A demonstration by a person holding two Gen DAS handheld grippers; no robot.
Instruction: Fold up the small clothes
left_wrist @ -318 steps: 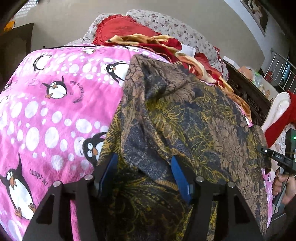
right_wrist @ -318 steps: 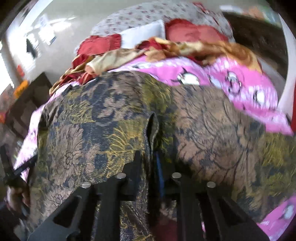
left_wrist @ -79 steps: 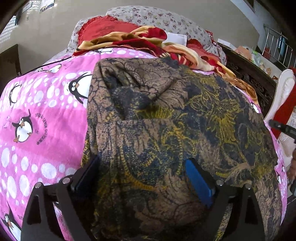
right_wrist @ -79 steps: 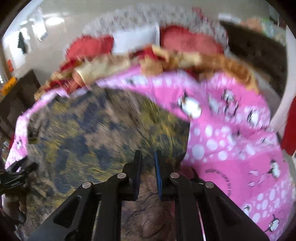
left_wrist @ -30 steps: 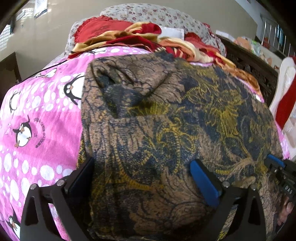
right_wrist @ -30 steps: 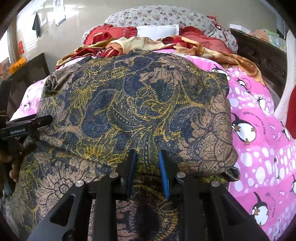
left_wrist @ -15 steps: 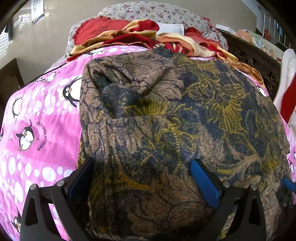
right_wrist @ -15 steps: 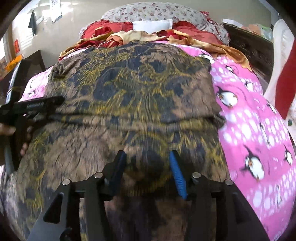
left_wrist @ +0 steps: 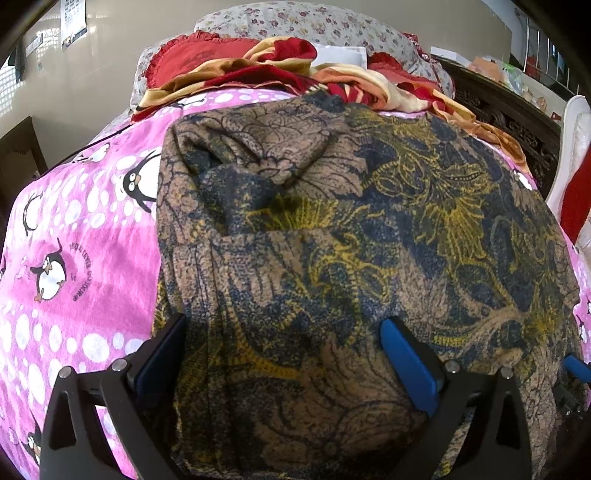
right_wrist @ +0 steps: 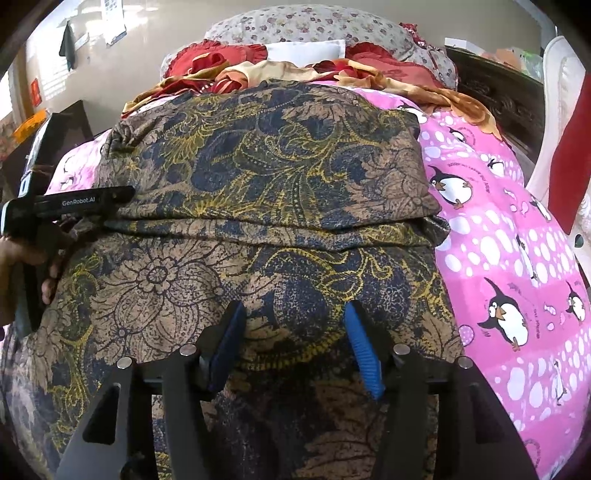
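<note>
A brown, navy and yellow floral garment lies folded over itself on the pink penguin blanket. Its folded edge runs across the right wrist view. My left gripper is open, its blue pads wide apart over the garment's near left part. My right gripper is open over the garment's lower layer, holding nothing. The left gripper also shows at the left edge of the right wrist view, and a blue right fingertip shows at the right edge of the left wrist view.
A heap of red and orange cloth and floral pillows lies at the bed's far end. A dark carved wooden bed frame runs along the right. A white chair with red cloth stands at the right.
My right gripper was shut on the garment, carried its edge over into a fold, then opened and let go. The left gripper stayed open and shifted slightly.
</note>
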